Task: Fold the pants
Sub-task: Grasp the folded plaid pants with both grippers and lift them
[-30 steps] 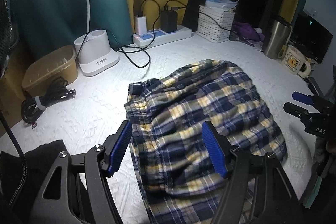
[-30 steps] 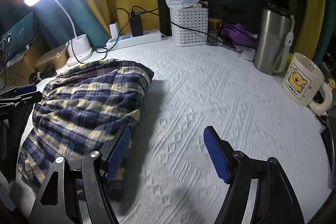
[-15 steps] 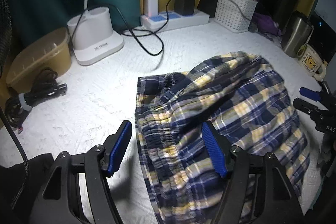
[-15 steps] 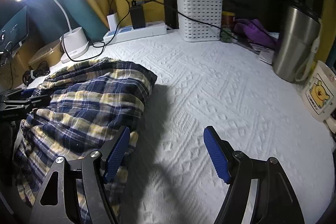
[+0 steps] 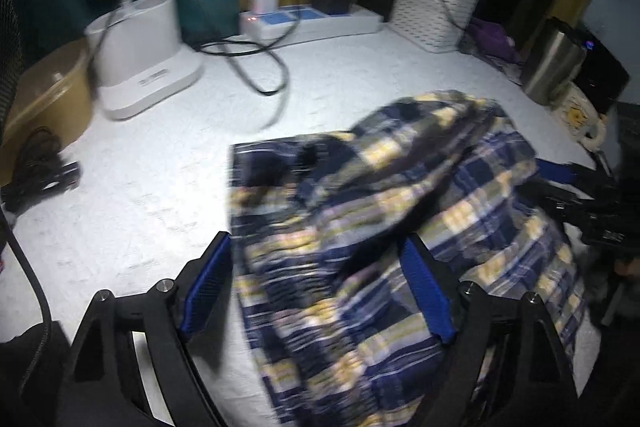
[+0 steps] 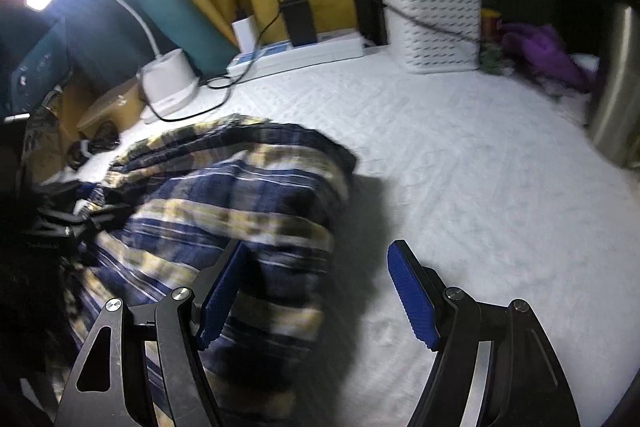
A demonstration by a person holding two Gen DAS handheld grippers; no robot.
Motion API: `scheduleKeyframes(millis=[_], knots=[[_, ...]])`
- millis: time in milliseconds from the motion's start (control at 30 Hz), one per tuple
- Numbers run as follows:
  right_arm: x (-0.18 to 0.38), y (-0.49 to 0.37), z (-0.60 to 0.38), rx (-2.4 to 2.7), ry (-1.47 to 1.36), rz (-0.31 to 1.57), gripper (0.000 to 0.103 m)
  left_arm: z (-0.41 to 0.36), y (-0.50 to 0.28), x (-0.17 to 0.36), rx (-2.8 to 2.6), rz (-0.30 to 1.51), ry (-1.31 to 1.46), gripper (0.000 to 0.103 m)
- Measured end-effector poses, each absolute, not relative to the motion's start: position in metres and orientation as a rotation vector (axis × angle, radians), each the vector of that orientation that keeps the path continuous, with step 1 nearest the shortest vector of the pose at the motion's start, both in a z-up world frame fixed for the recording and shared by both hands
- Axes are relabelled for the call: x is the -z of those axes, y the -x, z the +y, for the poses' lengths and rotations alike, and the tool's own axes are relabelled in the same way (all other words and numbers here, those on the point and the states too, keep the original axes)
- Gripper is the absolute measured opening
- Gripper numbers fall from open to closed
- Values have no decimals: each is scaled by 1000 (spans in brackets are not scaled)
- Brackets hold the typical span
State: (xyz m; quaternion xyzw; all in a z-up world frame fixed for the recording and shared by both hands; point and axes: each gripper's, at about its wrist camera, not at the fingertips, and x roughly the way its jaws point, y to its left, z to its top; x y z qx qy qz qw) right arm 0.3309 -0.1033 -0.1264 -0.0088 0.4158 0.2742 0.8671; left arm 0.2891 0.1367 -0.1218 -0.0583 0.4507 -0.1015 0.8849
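On a white quilted table (image 5: 160, 187), the left gripper (image 5: 316, 291), its jaws just widened, straddles the near edge of crumpled plaid pants (image 5: 400, 227) without pinching. The right gripper (image 6: 316, 295) hangs spread over their other side. Soft and light, they look best taken at the waistband.

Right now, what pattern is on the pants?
Navy, yellow and white plaid on the pants, clearest in the left wrist view.

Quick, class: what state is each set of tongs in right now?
Left tongs: open, just widened, plaid pants between the pads, not gripped.
Right tongs: open, holding nothing, at the pants' edge.
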Motion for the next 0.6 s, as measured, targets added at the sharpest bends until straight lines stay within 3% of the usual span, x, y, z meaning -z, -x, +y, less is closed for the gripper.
scheduleKeyframes(millis=[167, 333, 367, 433, 467, 600], knots=[[127, -336, -92, -613, 28, 861, 74, 125, -288, 125, 271, 924, 99, 80], [128, -338, -81, -661, 41, 861, 73, 122, -285, 126, 299, 893, 96, 59], [128, -338, -78, -670, 43, 862, 69, 121, -285, 126, 304, 889, 95, 56], [128, -338, -73, -674, 55, 861, 60, 118, -283, 126, 334, 883, 96, 39], [128, -337, -71, -673, 64, 858, 56, 115, -282, 125, 349, 877, 88, 37], [128, -333, -67, -692, 76, 853, 26, 105, -278, 122, 375, 863, 74, 25]])
